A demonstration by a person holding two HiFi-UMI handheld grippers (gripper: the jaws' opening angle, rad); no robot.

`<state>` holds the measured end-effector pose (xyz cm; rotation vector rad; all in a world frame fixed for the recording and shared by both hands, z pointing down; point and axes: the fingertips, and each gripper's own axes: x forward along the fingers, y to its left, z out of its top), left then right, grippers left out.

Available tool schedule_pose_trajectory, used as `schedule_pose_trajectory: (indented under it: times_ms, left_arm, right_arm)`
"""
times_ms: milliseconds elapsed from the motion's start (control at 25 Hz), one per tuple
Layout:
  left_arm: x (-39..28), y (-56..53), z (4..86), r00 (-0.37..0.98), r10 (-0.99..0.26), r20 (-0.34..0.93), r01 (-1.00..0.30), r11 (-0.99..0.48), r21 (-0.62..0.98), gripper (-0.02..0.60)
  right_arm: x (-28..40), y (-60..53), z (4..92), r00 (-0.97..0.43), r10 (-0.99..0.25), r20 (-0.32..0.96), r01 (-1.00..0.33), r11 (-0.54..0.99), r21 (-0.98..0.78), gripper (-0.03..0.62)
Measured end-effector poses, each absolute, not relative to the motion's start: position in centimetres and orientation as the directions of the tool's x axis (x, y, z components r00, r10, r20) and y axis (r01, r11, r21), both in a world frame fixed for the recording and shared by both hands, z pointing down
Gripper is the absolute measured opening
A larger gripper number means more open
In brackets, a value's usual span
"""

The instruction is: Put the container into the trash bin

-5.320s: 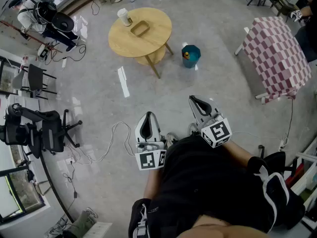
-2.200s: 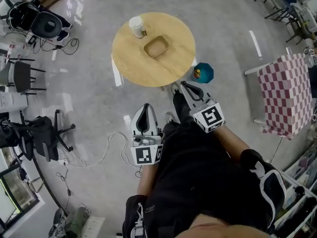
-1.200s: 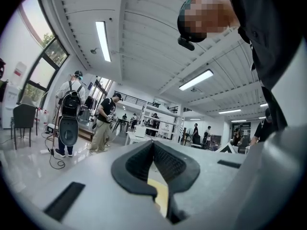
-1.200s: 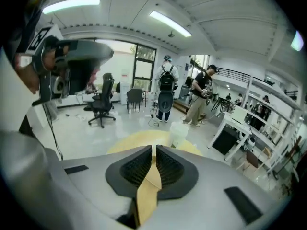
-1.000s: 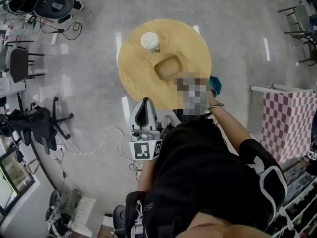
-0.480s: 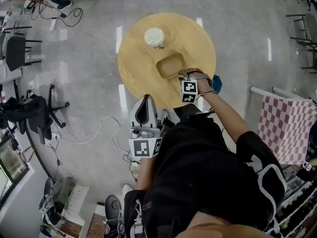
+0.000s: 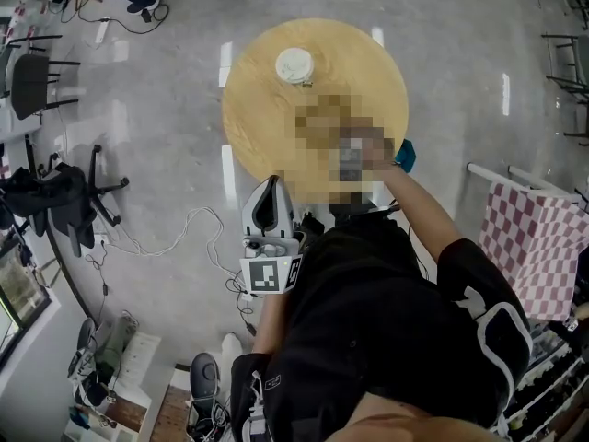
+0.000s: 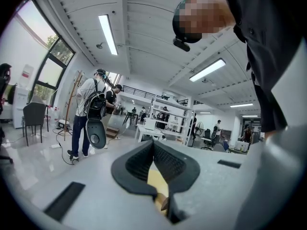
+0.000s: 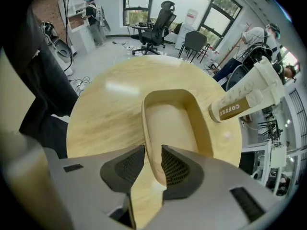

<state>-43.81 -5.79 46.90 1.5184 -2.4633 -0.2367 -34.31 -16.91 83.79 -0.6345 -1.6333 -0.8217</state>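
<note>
A tan oblong container (image 9: 175, 121) lies on the round wooden table (image 9: 105, 114), next to a paper coffee cup (image 9: 244, 97). My right gripper (image 9: 152, 148) points down at it. Its jaws are opening and straddle the container's near rim, one finger inside and one outside, with gaps showing. In the head view a mosaic patch covers the container and this gripper; the cup (image 7: 294, 64) and table (image 7: 267, 109) show. A teal trash bin (image 7: 406, 156) peeks out beside the table's right edge. My left gripper (image 7: 268, 205) hangs off the table's near edge, its tips together and nothing held (image 8: 153, 142).
Office chairs (image 7: 55, 187) and a white cable (image 7: 175, 242) lie on the floor at left. A table with a red checked cloth (image 7: 538, 238) stands at right. People (image 8: 91, 114) stand far off in the left gripper view.
My right gripper has come from the table's near edge out over the table and down onto the container. The left gripper has stayed by the table's near edge.
</note>
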Motion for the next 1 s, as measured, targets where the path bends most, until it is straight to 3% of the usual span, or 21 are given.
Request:
schedule_pose_trajectory:
  times_ms: [480, 1000]
  left_arm:
    - [-43.8, -4.1, 46.4, -0.458, -0.879, 0.13, -0.84, 0.476, 0.259, 0.009]
    - [-41.3, -0.5, 46.0, -0.435, -0.897, 0.076, -0.86, 0.439, 0.259, 0.009]
  right_arm:
    - [-34.5, -16.3, 84.1, -0.222, -0.049, 0.974, 0.786, 0.582, 0.209, 0.041]
    - [-32.0, -13.8, 80.8, -0.268, -0.031, 0.963, 0.659, 0.723, 0.207, 0.037]
